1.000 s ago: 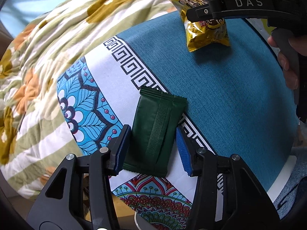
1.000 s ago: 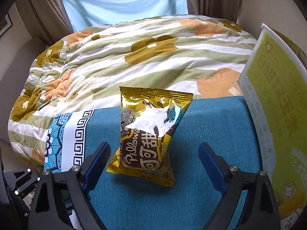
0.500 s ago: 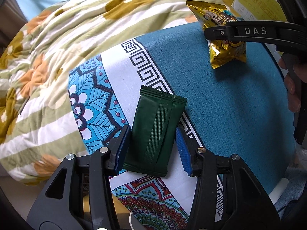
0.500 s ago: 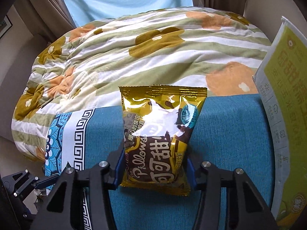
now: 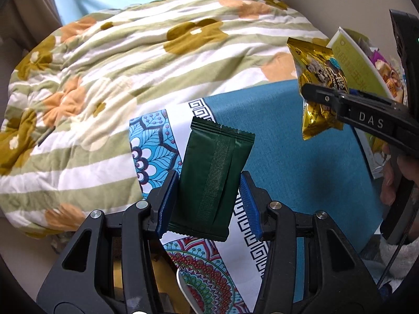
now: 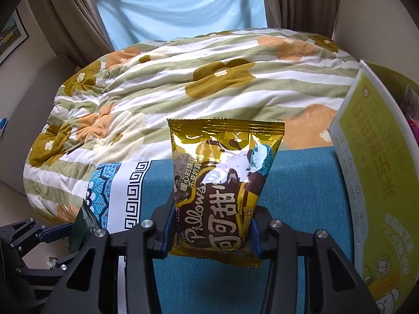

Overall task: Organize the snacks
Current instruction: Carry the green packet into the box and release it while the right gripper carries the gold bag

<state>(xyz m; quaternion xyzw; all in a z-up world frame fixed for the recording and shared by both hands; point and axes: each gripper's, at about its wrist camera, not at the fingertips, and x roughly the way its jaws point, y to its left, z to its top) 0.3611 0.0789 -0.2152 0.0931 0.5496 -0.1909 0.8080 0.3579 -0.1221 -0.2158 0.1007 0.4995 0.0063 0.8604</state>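
Note:
My left gripper [image 5: 207,205] is shut on a dark green snack packet [image 5: 213,178] and holds it tilted, lifted above the patterned cloth [image 5: 288,157]. My right gripper [image 6: 212,230] is shut on a gold "Pillows" snack bag [image 6: 222,180], held upright above the teal part of the cloth [image 6: 301,183]. The gold bag [image 5: 318,83] and the right gripper also show in the left wrist view at the right. The left gripper with the green packet [image 6: 82,225] shows at the lower left of the right wrist view.
A yellow-green cardboard box [image 6: 374,183] stands open at the right with other snack packs [image 5: 385,68] inside. A floral green-striped quilt [image 6: 183,83] covers the bed behind the cloth. Curtains and a blue window drape [image 6: 180,7] are at the back.
The right gripper closed on the gold bag and lifted it. The left gripper raised the green packet off the cloth. Both views have tilted upward toward the bed.

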